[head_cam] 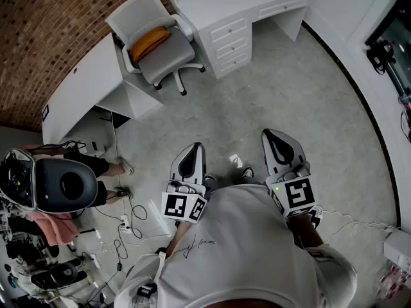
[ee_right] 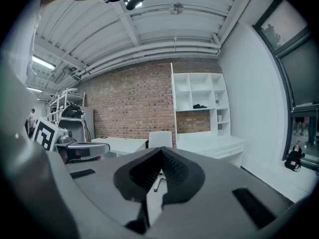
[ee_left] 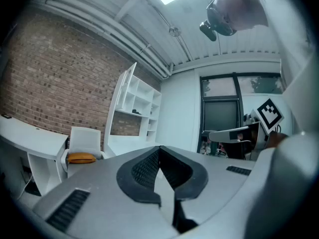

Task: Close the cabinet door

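A white shelf cabinet stands far off on a white desk; it shows in the right gripper view and in the left gripper view. Its compartments are open-fronted, and I cannot tell whether any door stands open. The desk's drawer unit is at the top of the head view. My left gripper and right gripper are held side by side above the grey floor, well short of the desk. Both are shut with the tips touching and nothing between them, as the left gripper and right gripper views show.
A white office chair with an orange cushion stands between the drawer desk and a curved white desk along the brick wall. At the left are a person's legs, a black-and-white device and floor cables. Dark windows line the right wall.
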Available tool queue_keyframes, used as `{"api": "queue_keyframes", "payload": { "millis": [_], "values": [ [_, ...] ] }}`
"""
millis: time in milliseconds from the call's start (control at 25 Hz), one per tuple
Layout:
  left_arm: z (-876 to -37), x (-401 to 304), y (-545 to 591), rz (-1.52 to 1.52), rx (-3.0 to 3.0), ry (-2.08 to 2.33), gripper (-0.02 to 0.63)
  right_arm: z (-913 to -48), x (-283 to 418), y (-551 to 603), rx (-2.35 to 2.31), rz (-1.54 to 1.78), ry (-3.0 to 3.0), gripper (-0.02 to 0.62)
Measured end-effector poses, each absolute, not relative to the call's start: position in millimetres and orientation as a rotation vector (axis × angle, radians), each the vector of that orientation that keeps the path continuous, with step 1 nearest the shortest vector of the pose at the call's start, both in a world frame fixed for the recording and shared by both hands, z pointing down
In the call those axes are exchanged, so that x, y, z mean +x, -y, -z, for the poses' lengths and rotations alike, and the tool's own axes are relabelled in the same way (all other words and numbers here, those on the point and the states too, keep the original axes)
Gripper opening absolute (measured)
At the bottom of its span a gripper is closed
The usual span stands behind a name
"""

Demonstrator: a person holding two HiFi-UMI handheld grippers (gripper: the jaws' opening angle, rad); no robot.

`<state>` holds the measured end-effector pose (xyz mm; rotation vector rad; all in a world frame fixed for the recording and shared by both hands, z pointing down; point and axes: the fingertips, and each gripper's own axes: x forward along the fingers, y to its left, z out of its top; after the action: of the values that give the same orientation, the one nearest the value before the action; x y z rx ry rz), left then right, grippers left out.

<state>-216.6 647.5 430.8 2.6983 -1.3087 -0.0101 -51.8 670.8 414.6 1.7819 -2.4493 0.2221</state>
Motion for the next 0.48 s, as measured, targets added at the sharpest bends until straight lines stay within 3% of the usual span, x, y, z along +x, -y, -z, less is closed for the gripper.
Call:
{"api": "queue_keyframes", "payload": {
  "millis": [480],
  "values": [
    [-421.1,-187.9,-652.1,-0.056,2.727,1.403,0.017,-420.0,-48.9,-675.0,1.685,-0.316,2.567,0.025]
  ]
}}
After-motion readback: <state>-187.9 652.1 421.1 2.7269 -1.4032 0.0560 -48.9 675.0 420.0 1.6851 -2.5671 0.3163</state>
